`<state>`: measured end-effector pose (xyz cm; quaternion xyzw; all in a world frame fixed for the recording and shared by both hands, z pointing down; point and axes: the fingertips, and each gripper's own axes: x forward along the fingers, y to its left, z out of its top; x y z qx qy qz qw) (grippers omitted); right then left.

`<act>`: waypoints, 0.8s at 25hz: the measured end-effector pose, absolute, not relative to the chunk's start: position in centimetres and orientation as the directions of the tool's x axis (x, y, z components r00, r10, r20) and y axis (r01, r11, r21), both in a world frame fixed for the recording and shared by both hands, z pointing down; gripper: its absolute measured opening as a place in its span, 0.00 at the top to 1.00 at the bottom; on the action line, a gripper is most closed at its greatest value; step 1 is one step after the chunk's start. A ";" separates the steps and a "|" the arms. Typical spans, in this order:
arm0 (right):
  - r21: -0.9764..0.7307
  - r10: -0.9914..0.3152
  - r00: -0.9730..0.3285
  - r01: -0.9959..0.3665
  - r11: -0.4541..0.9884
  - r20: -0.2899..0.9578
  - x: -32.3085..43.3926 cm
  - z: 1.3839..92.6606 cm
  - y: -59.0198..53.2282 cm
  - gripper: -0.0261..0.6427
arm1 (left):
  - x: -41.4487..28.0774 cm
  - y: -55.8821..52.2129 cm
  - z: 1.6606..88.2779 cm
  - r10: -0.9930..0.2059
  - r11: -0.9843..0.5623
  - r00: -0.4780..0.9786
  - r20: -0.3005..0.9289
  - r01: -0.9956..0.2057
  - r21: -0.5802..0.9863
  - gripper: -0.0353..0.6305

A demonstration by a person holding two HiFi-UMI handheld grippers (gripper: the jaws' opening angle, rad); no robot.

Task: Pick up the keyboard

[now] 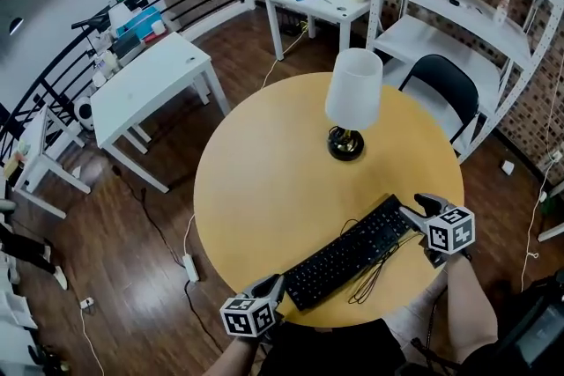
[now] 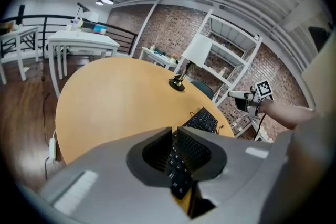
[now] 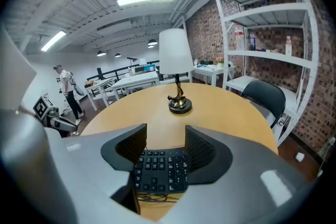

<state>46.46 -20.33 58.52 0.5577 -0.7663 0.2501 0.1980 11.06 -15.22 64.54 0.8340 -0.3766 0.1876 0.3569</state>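
A black keyboard lies slantwise near the front edge of the round yellow table. My left gripper hangs at its near-left end, jaws only a narrow slit apart. In the left gripper view the keys show through that slit, with nothing pinched. My right gripper is at the keyboard's far-right end. The right gripper view shows it open, with the keyboard's end just below and between the jaws, pads apart from it.
A white-shaded lamp stands past the table's middle. The keyboard's black cable loops at the front edge. Beyond the table are white desks, a metal shelf and a black chair. A person stands far off.
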 end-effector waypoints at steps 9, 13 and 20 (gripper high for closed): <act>-0.287 -0.613 -0.414 -0.910 0.298 0.673 49.8 66.9 -22.9 0.48 | 11.1 -14.6 70.2 -0.491 -0.284 0.584 0.646 -0.809 0.515 0.65; -0.334 -0.519 -0.477 -0.876 0.349 0.709 49.8 69.9 -23.6 0.46 | 12.2 -14.6 71.8 -0.481 -0.269 0.580 0.657 -0.812 0.519 0.49; -0.433 -0.401 -0.571 -0.814 0.387 0.717 50.4 73.6 -24.5 0.46 | 13.3 -14.4 73.9 -0.461 -0.246 0.544 0.701 -0.838 0.488 0.48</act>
